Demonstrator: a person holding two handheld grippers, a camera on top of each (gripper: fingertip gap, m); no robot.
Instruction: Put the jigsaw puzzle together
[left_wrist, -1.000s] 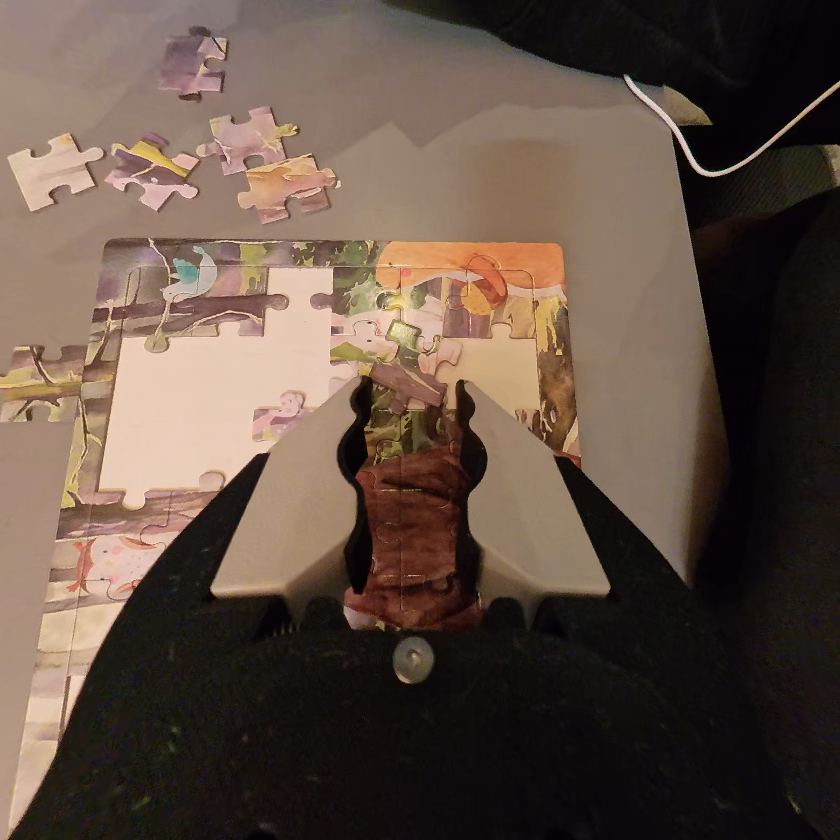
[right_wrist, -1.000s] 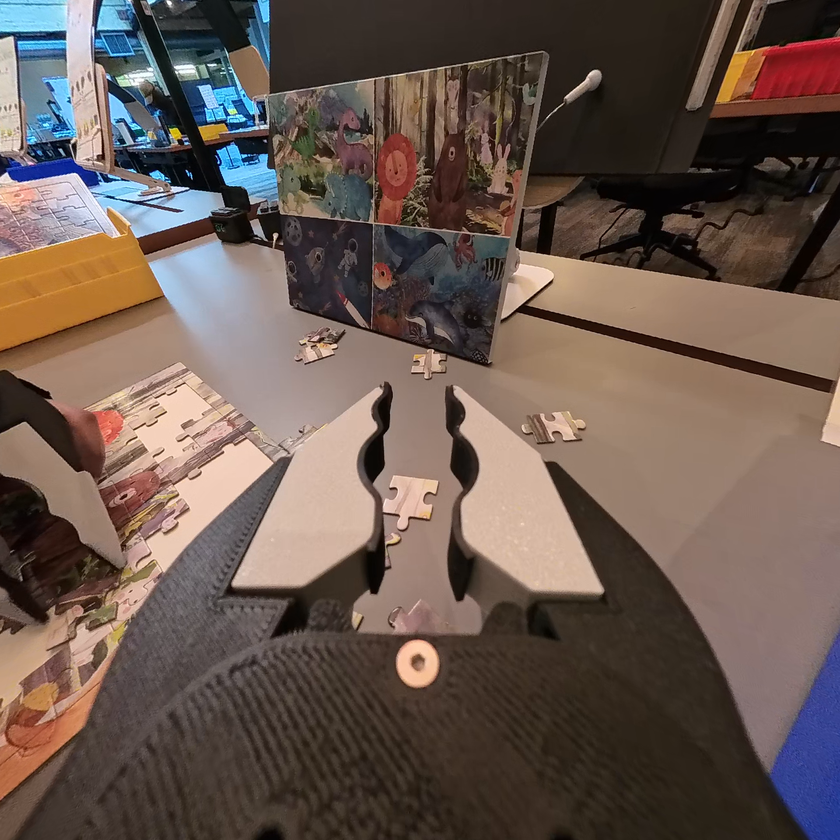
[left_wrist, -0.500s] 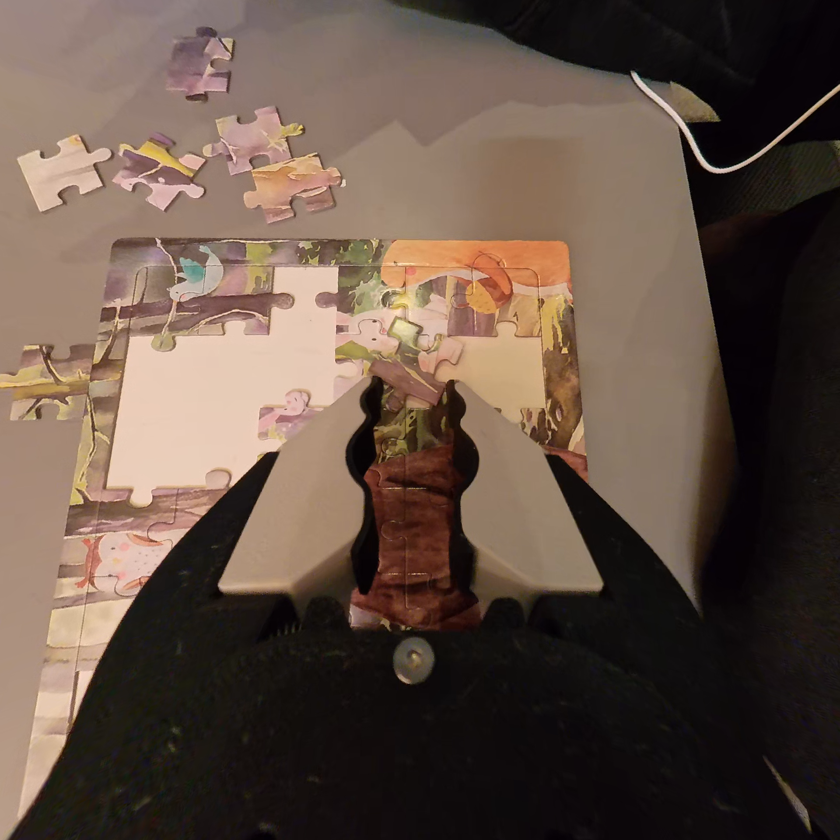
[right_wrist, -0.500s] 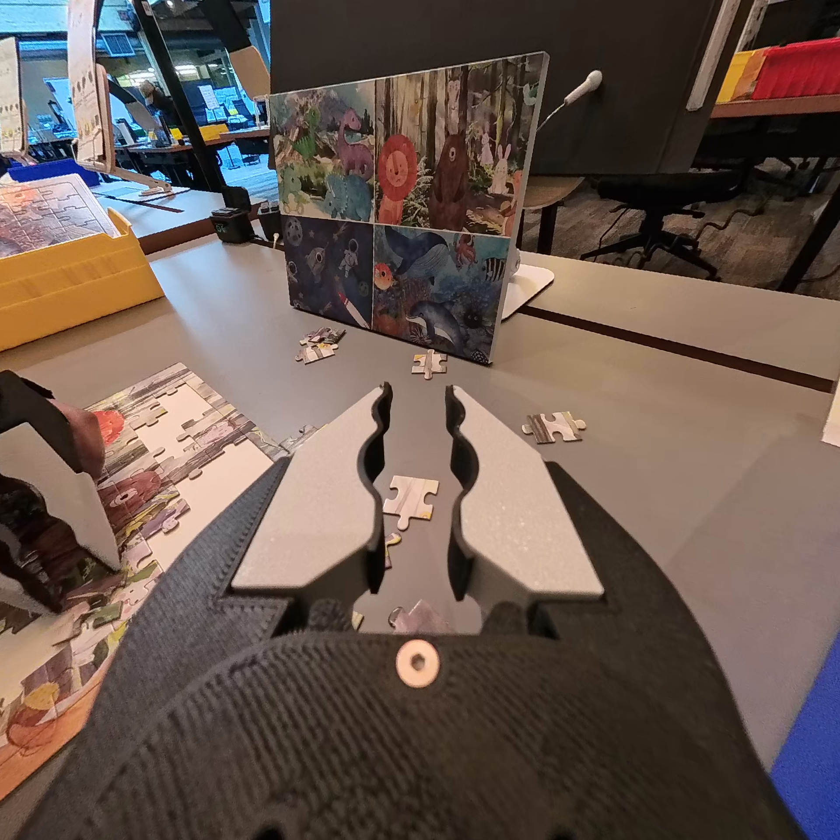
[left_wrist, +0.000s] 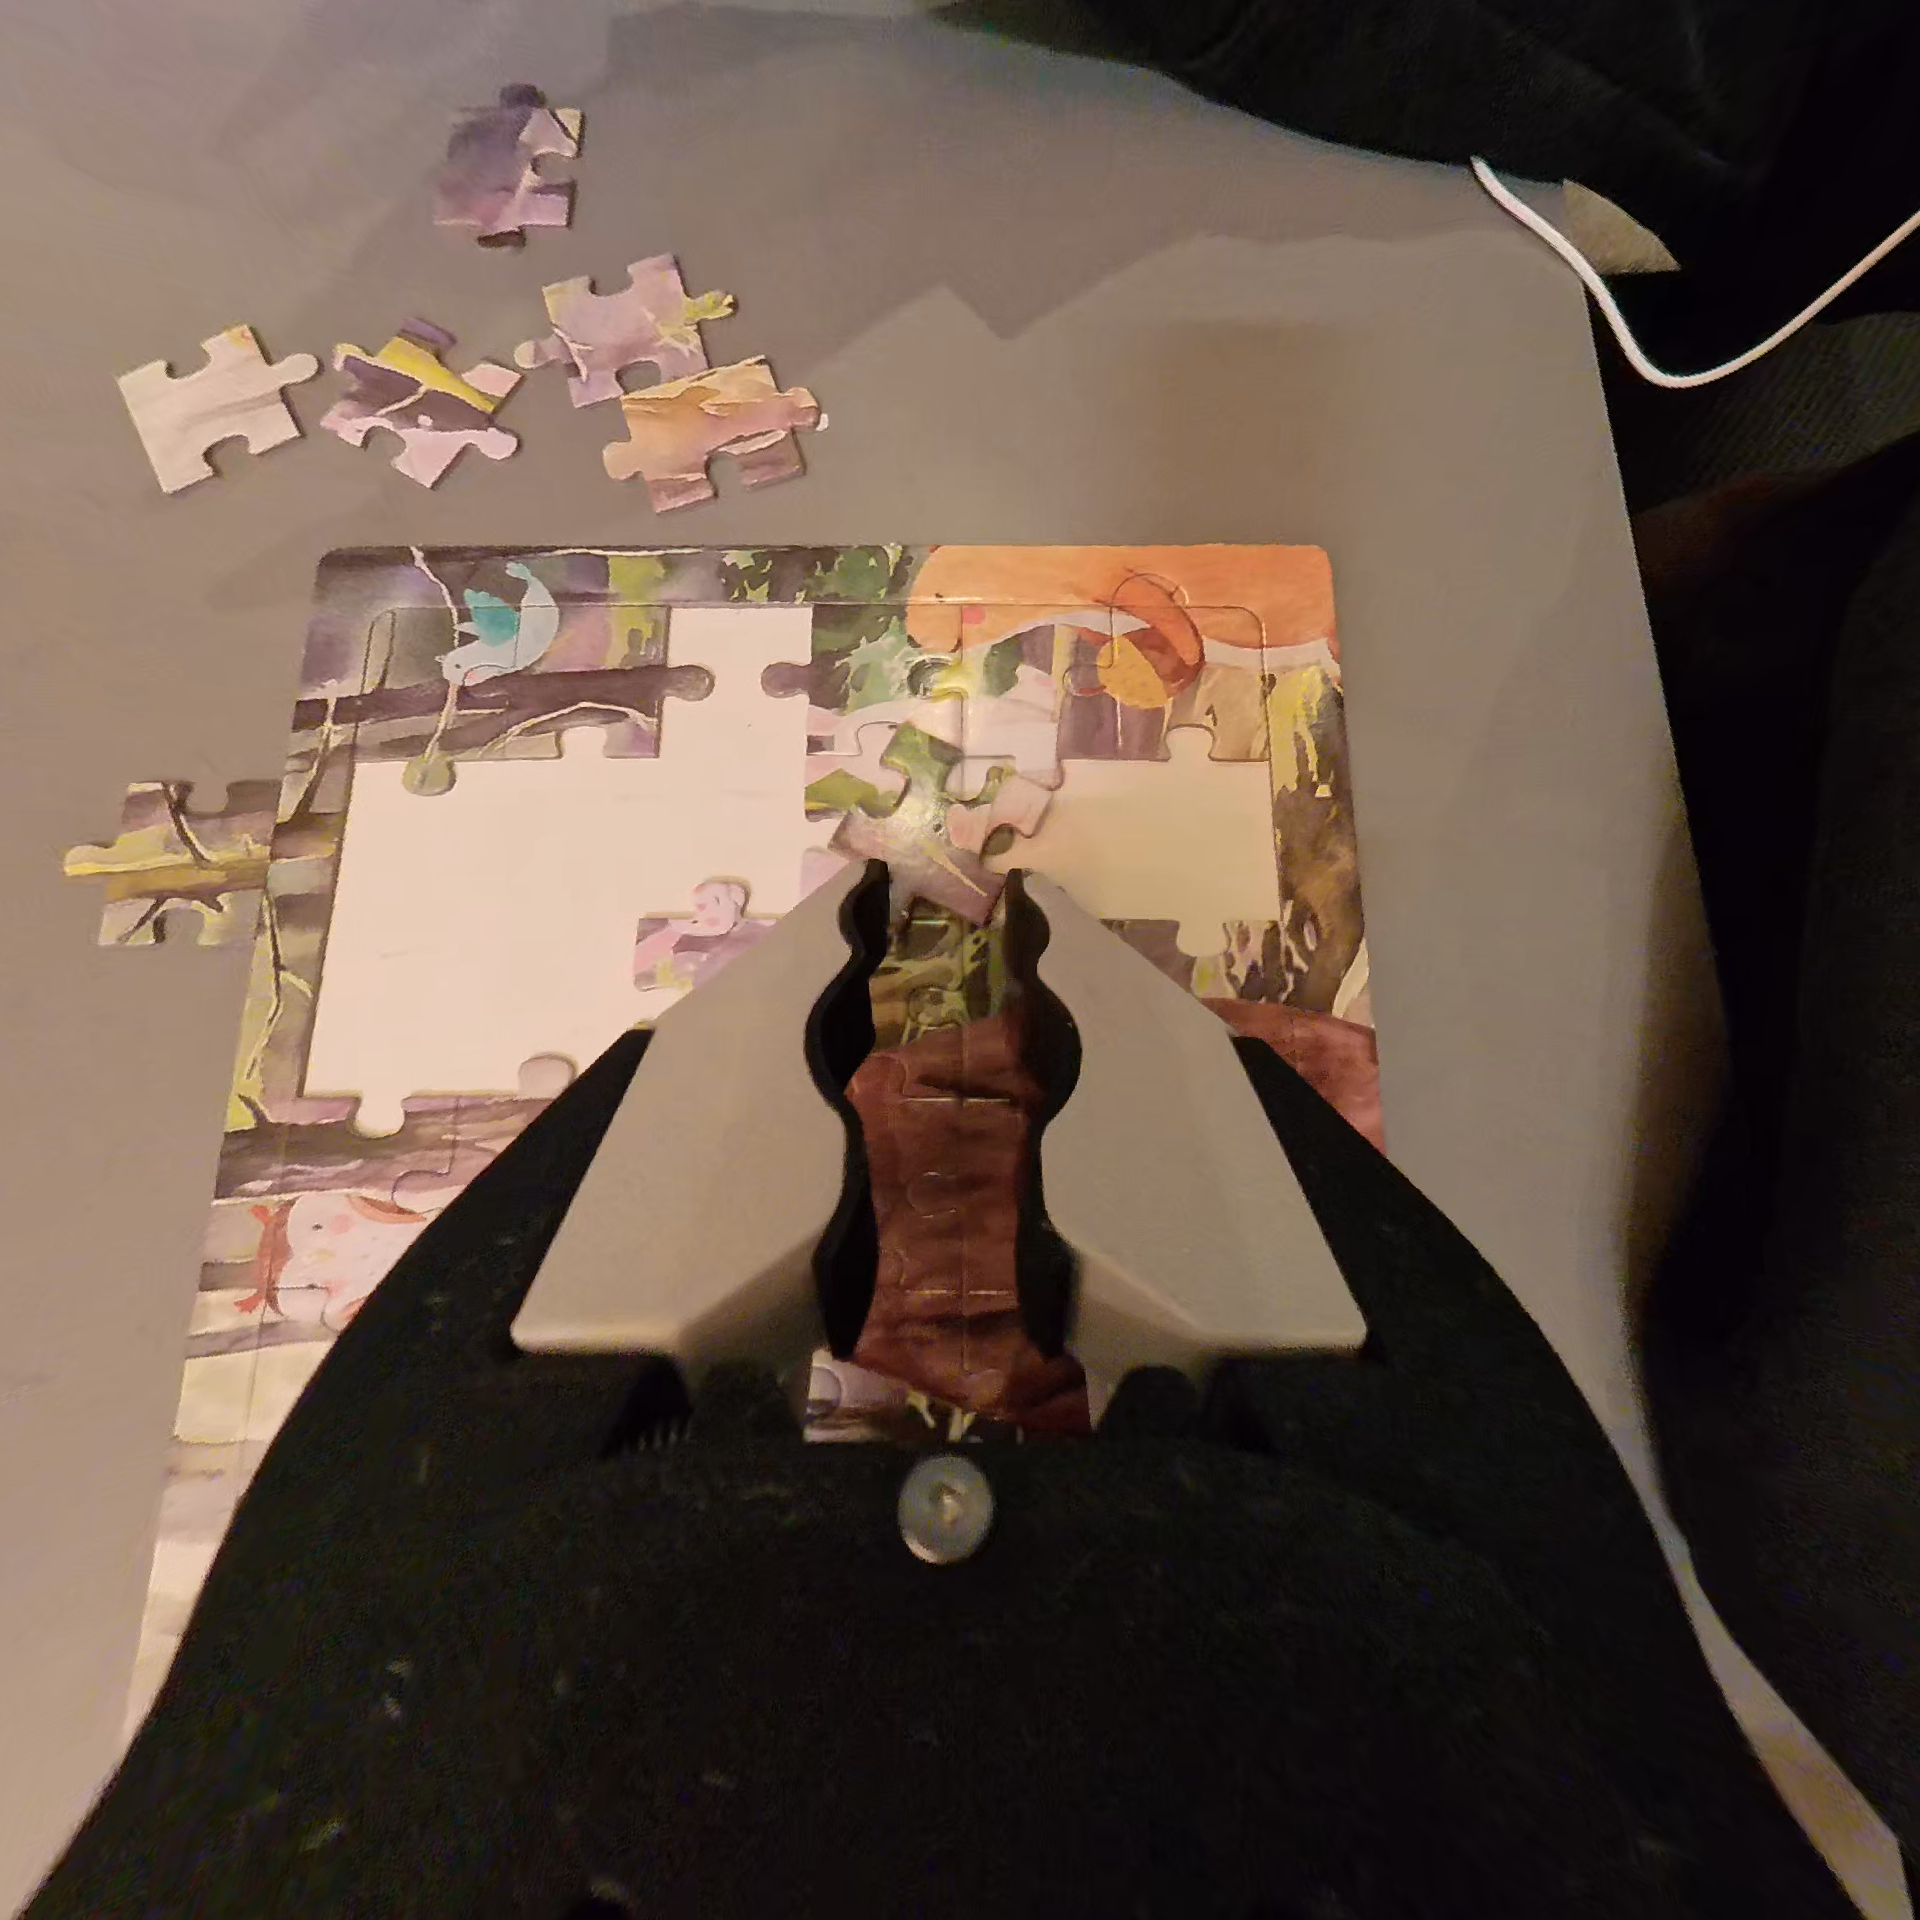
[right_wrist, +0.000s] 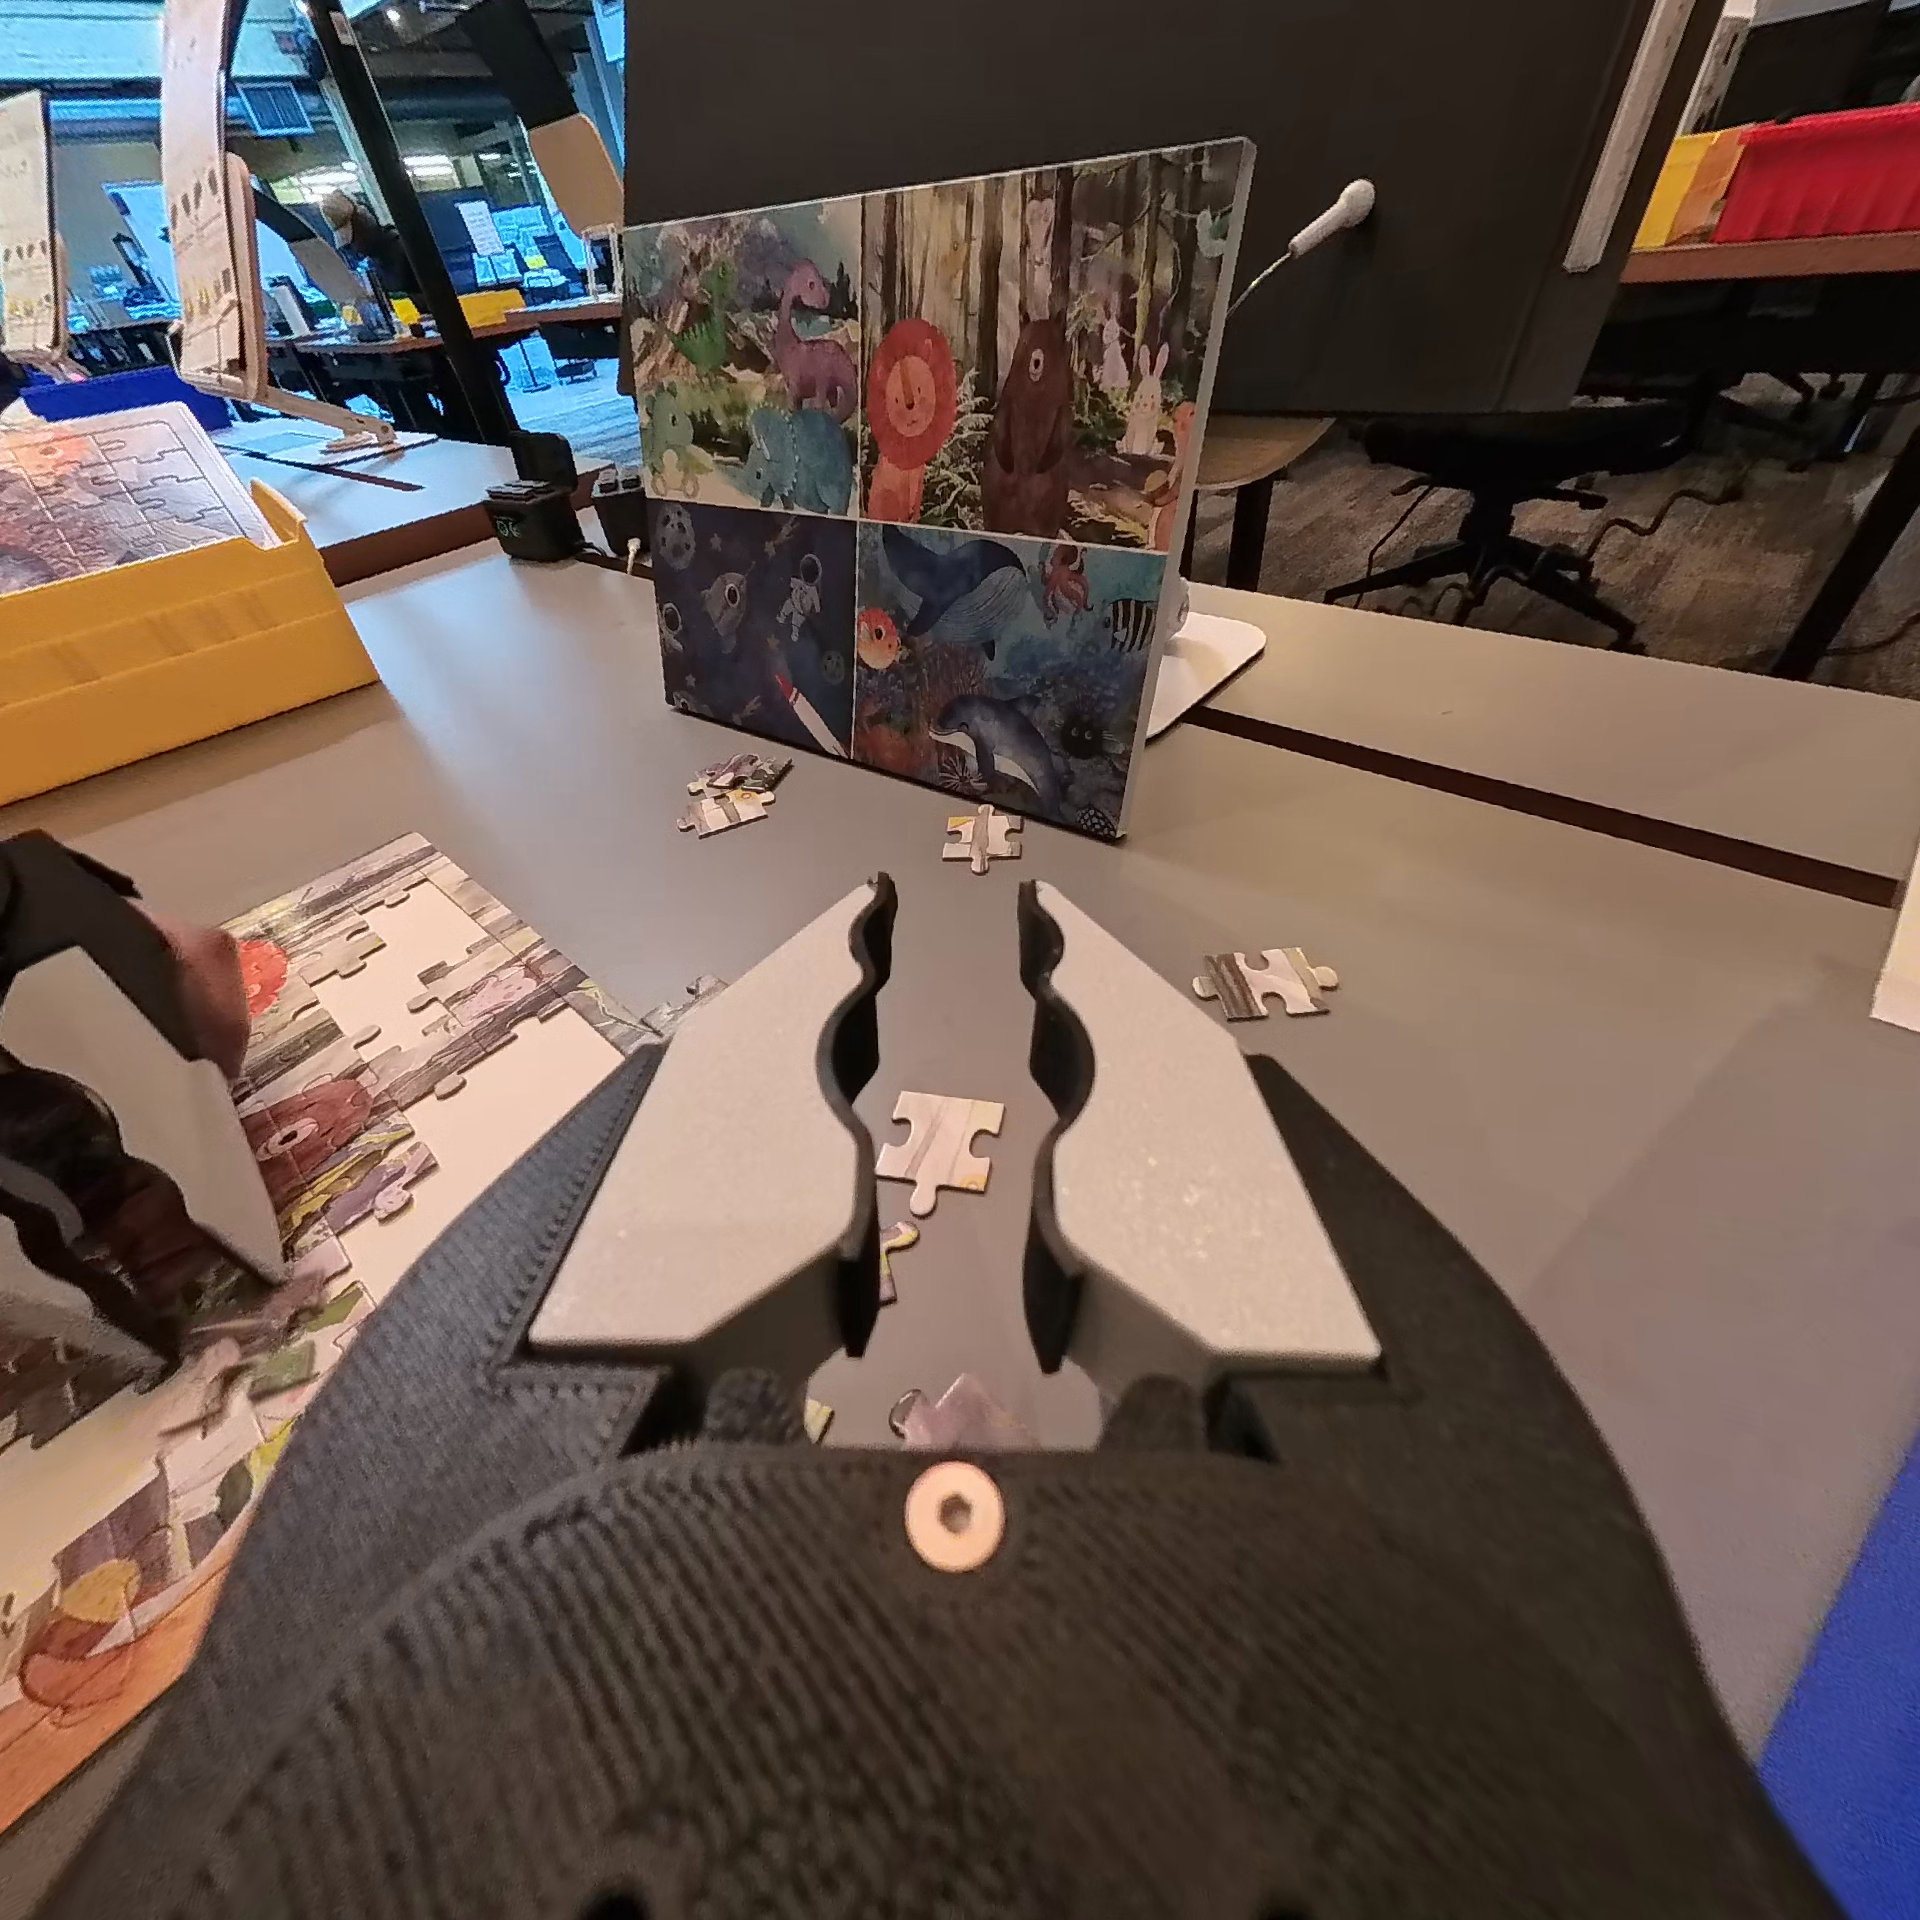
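Observation:
The puzzle board (left_wrist: 520, 935) lies on the grey table, partly filled, with white gaps at its left and upper right; it also shows in the right wrist view (right_wrist: 488, 1049). My left gripper (left_wrist: 945, 883) is low over the board, its jaws narrowed on a tilted purple-brown piece (left_wrist: 914, 862) lying loose on top of fitted pieces. Its tips show in the right wrist view (right_wrist: 223, 1299), down at the board. My right gripper (right_wrist: 951, 894) is open and empty above the table, over a pale loose piece (right_wrist: 940, 1143).
Several loose pieces (left_wrist: 717, 431) lie beyond the board, and one (left_wrist: 171, 862) overlaps its left edge. More pieces (right_wrist: 1268, 982) lie near the upright picture box (right_wrist: 935, 468). A yellow bin (right_wrist: 156, 644) stands at the left. A white cable (left_wrist: 1662, 364) hangs past the table's edge. My right gripper is the nearer one to the pale loose piece (right_wrist: 940, 1143): about 12 centimetres, against 20 centimetres.
My left gripper's jaws have closed in around the purple-brown piece, which has stayed in place. The right gripper has not moved.

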